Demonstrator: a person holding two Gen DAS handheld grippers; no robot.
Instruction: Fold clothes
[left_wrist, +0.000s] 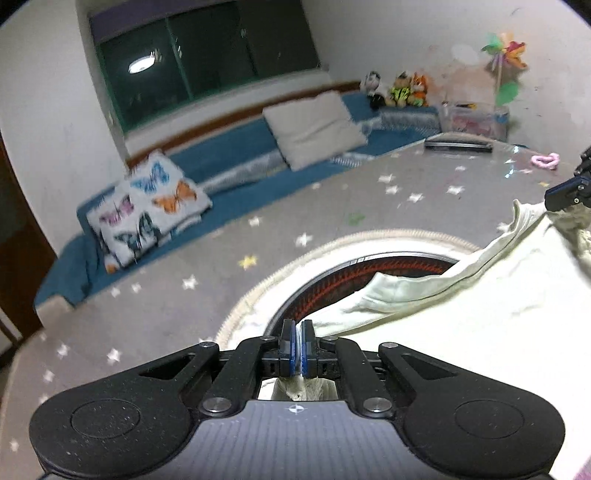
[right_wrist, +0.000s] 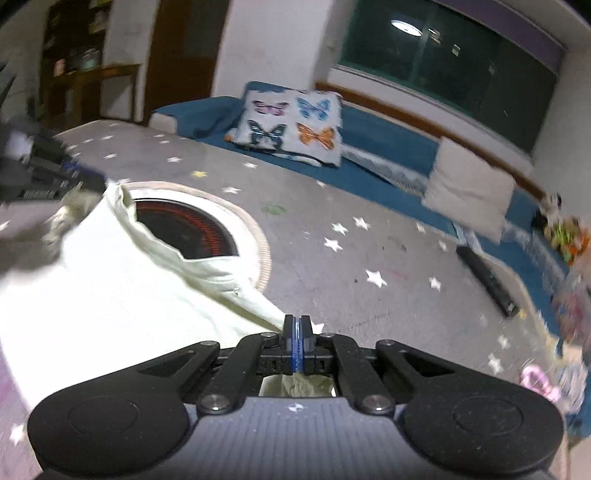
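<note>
**Ana:** Garment (left_wrist: 461, 325) first, then: pale cream cloth, and both tools are clenched on it. The left tool (left_wrist: 297, 341) has its blue pads pressed together with a bunch of cloth showing just behind them. The right tool (right_wrist: 297, 341) looks the same, a fold of cloth pinched between its closed pads.

**Ben:** Which way does the cloth run from each?

**Ana:** From the left tool it spreads rightward and away, up to the right tool (left_wrist: 569, 192), which shows at the far right of that view holding a bunched corner. From the right tool it spreads leftward to the left tool (right_wrist: 55, 177) at the left edge of that view. So the held edge runs tool to tool, and the garment hangs or drapes between them.

**Ben:** Stretched tight?

**Ana:** Not quite. A hemmed edge (right_wrist: 177, 254) sags between the two grips, and an opening gapes there. Through it shows a round dark mat with red rings (left_wrist: 388, 273), bordered in cream, lying on the grey star-patterned surface (left_wrist: 221, 258).

**Ben:** Is either tool nearer the cloth?

**Ana:** Neither; each holds one end. Whatever fold follows would likely turn on that tool-to-tool line, both ends travelling together. Whether the garment is being spread out or already carries a fold, these views do not settle.
</note>
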